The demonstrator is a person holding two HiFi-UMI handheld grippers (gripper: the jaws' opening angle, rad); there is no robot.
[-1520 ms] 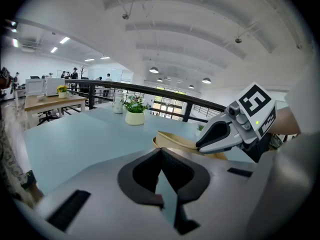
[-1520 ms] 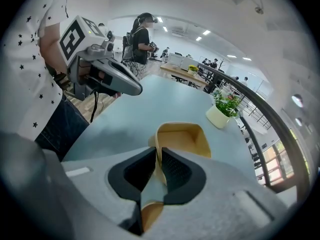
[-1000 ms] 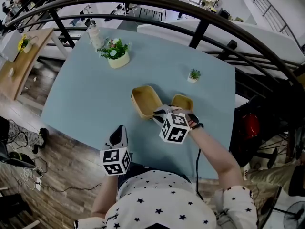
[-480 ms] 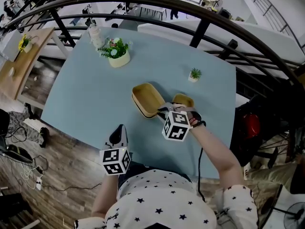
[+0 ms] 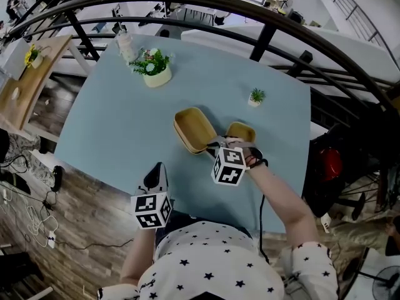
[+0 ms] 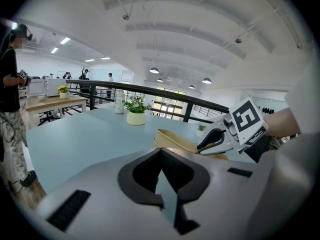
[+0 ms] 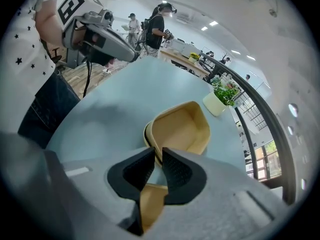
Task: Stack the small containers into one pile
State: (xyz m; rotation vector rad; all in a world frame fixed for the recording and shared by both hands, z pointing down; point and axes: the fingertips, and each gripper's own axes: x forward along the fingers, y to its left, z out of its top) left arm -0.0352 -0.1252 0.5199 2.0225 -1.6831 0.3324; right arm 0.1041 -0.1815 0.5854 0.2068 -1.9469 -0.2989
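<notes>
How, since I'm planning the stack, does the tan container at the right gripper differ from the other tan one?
The right container looks smaller and is partly covered by the right gripper; the left container looks larger and unobstructed. The left container shows a doubled rim, as if nested; the right container shows one. Both are tan and open-topped.

Plenty of bare tabletop (image 5: 112, 130) ran left of the large container (image 5: 195, 130) and small container (image 5: 241, 131); flowerpot (image 5: 155, 74), bottle (image 5: 125, 45) and tiny plant (image 5: 255, 97) crowded the far edge.
</notes>
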